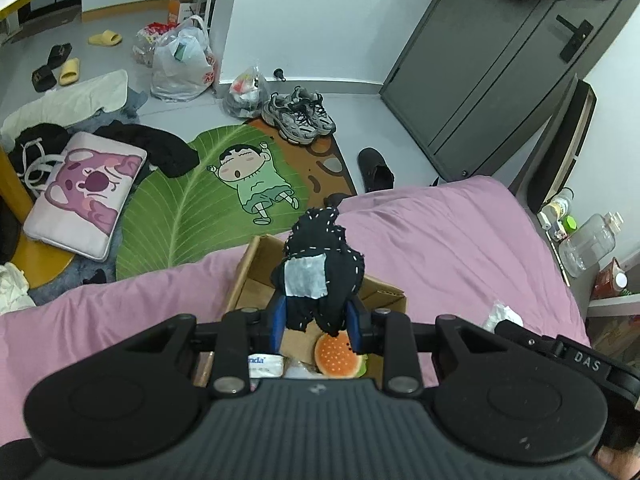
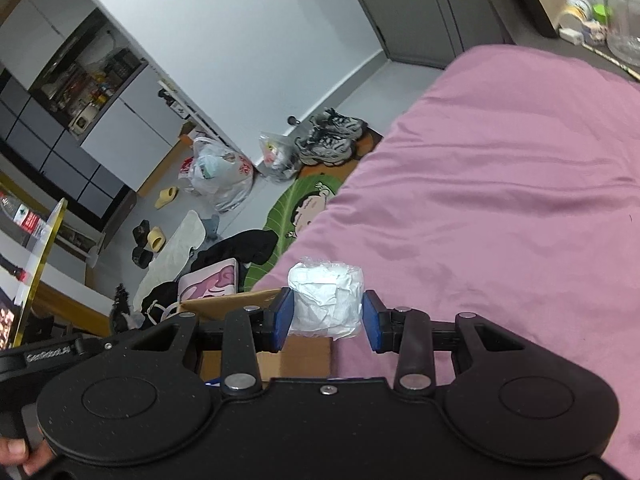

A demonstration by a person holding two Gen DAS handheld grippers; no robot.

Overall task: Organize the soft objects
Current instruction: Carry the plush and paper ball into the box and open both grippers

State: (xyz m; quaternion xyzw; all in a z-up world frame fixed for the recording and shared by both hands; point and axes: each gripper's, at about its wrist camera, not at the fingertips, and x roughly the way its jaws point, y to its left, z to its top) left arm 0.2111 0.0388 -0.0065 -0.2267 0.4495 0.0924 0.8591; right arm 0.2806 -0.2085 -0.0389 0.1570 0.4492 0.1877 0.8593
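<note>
Hanging over the cardboard box [image 1: 256, 280] rim, black cloth toy [image 1: 320, 268] clamped.

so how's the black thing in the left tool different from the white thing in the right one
The black cloth toy is dark, with white stitching and a pale patch; the white roll is plain crinkled white under clear wrap. The toy is lumpy and sticks up well past the left tool; the roll is a squat cylinder sitting across the right tool. The toy hangs over the open box, the roll over the pink bedspread. Both look soft, and each is gripped between blue pads.
</note>
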